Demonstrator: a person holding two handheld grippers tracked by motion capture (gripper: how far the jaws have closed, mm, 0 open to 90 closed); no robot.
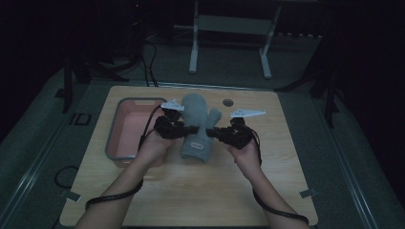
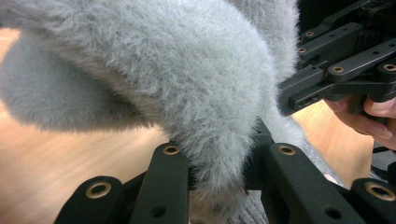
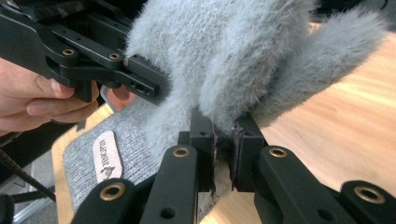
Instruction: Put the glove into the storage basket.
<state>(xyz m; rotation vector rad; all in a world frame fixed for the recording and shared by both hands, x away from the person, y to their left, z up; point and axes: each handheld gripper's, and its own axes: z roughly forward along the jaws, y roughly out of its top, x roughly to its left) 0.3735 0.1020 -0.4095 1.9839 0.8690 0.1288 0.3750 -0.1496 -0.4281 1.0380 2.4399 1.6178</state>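
A light wooden table [image 1: 200,195] carries a pink grey-rimmed tray [image 1: 125,129] and a fuzzy grey mitten [image 1: 198,125].

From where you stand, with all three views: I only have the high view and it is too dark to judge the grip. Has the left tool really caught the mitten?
Observer: Yes. In the left gripper view the left tool has its jaws pinched on a fold of the fluffy grey mitten.
Operator: And the right one?
Observer: The right tool is shut on another fold, near the thumb side, seen in the right gripper view.
Operator: Is the whole mitten off the table?
Observer: No. The ribbed cuff with its small label lies on the wooden table; the fluffy part is lifted.
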